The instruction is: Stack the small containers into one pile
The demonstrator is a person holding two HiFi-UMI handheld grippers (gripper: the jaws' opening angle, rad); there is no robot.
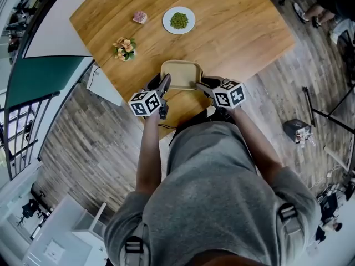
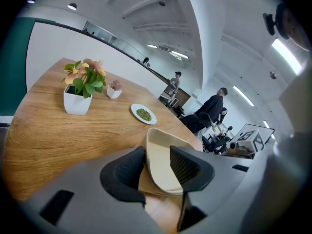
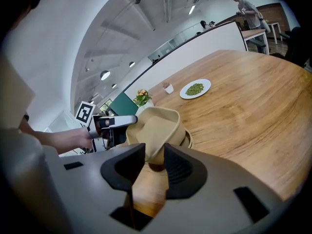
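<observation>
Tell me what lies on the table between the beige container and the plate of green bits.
Nothing: the head view shows bare tabletop between the beige container and the plate.

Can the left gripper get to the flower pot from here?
Probably not yet: the left gripper is clamped on the beige container, shared with the right gripper. Nothing on the table stands between it and the flower pot.

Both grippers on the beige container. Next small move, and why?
Probably lower it level and seat it: left gripper and right gripper each clamp a rim of the beige container, which sits tilted over what looks like a second rim.
</observation>
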